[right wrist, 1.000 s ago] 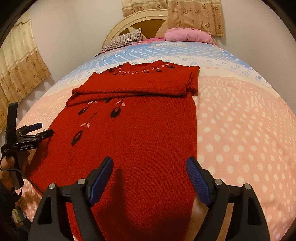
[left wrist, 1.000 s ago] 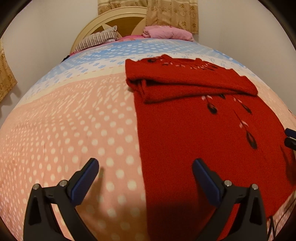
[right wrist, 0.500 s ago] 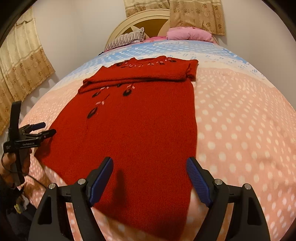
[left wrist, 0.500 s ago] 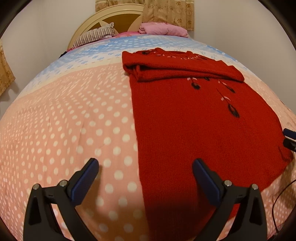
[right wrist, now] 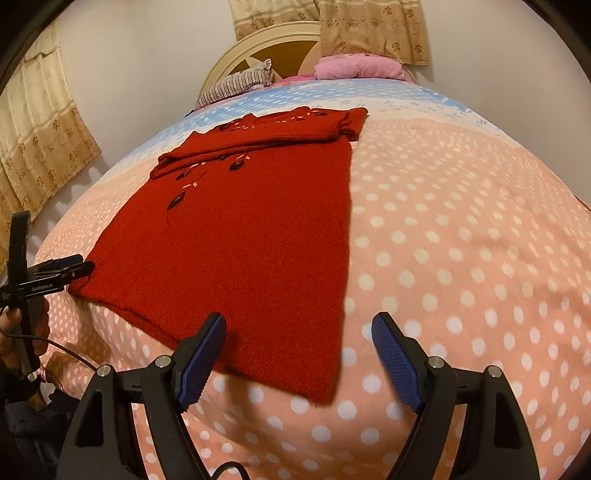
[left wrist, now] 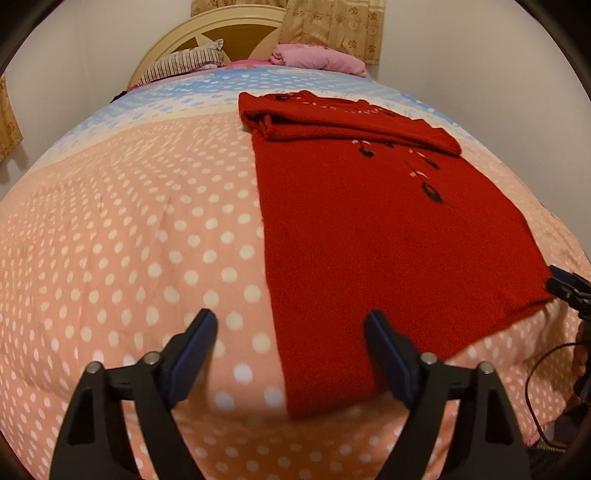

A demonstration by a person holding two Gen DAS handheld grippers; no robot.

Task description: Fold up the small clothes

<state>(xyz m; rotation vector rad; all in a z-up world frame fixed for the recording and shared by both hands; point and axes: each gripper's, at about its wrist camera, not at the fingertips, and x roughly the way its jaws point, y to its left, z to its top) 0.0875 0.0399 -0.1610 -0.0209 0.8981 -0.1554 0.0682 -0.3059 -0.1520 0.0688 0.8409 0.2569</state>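
A red knitted sweater (left wrist: 369,240) with black flower embroidery lies flat on the dotted bedcover (left wrist: 129,240), its sleeves folded across the top. My left gripper (left wrist: 290,325) hovers over the sweater's near left corner. Its jaws are closing, and the sweater's left edge runs between them in the picture, with neither pad pressing on it. My right gripper (right wrist: 299,321) stands open over the near right corner of the sweater (right wrist: 240,240). Each gripper also shows at the other view's edge: the left gripper (right wrist: 79,266) by the hem's left corner, the right gripper (left wrist: 565,284) at the hem's right corner.
A striped pillow (left wrist: 184,64) and a pink pillow (left wrist: 317,61) lie at the cream headboard (left wrist: 221,26) far back. Curtains (right wrist: 40,129) hang on the left wall. A black cable (left wrist: 546,369) dangles off the bed's near edge. A hand (right wrist: 22,332) holds the left gripper.
Both cameras have drawn back toward the foot of the bed, so the sweater's near hem and corners have come into view. The left jaws stand narrower than before.
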